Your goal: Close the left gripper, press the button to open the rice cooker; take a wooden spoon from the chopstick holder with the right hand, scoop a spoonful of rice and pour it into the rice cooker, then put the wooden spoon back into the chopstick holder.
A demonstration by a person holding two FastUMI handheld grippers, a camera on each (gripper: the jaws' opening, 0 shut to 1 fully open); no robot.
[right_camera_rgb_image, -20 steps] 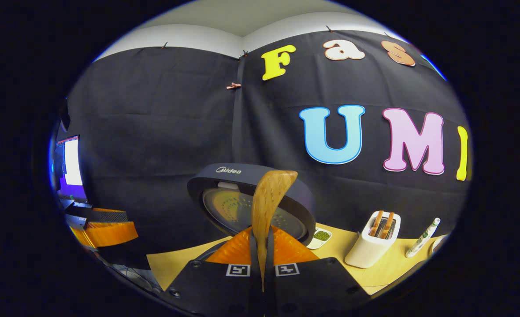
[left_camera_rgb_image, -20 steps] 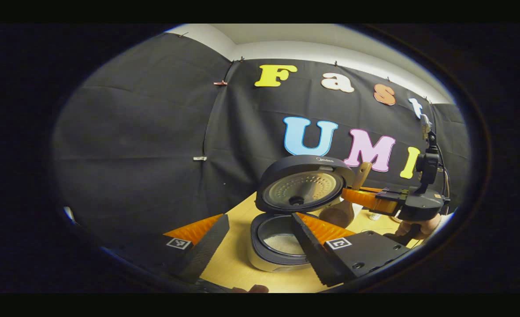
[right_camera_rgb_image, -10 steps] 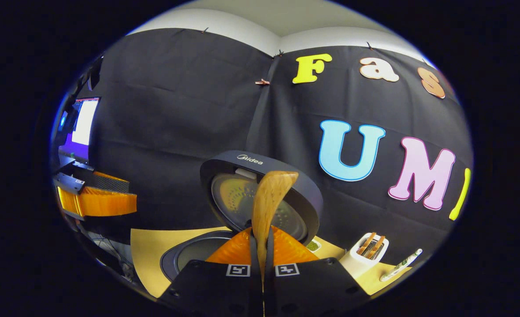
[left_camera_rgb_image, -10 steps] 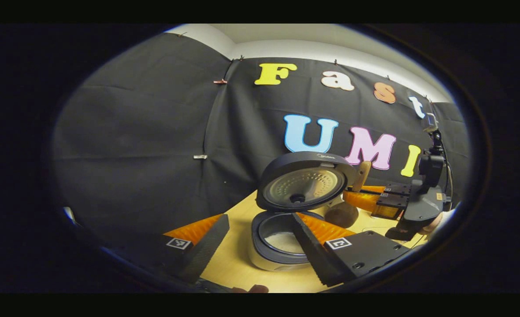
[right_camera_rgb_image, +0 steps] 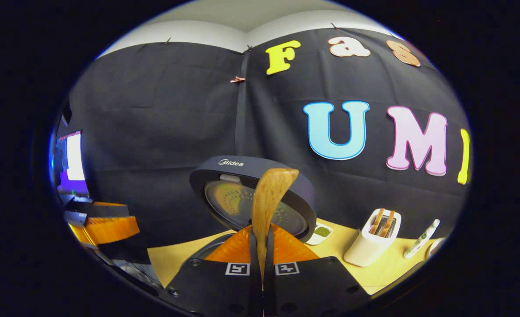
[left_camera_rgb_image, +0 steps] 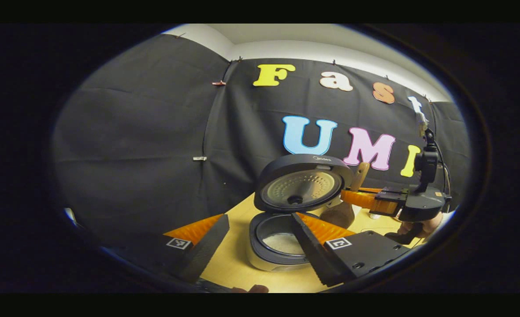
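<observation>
The rice cooker (left_camera_rgb_image: 277, 246) stands open on the wooden table, lid (left_camera_rgb_image: 302, 189) upright, white rice in its pot (left_camera_rgb_image: 284, 243). My left gripper (left_camera_rgb_image: 260, 248) hovers just in front of it, open, with nothing between its fingers. To the right of the lid my right gripper (left_camera_rgb_image: 352, 198) is shut on the wooden spoon (left_camera_rgb_image: 359, 175). In the right gripper view the wooden spoon (right_camera_rgb_image: 269, 200) stands up between the fingers of the right gripper (right_camera_rgb_image: 262, 251), its bowl in front of the lid (right_camera_rgb_image: 229, 200). The white chopstick holder (right_camera_rgb_image: 370, 246) stands to the right.
A brown rounded vessel (left_camera_rgb_image: 338, 214) sits behind the cooker. A small dish of green beans (right_camera_rgb_image: 321, 233) and a white tube (right_camera_rgb_image: 420, 245) lie near the chopstick holder. A lit monitor (right_camera_rgb_image: 69, 163) glows far left, above the left gripper (right_camera_rgb_image: 108, 226). A hand (left_camera_rgb_image: 423, 225) holds the right gripper.
The right gripper tipped and swung with the spoon half a second ago, then came back to nearly the level pose of a second ago. The left gripper and cooker stayed put.
</observation>
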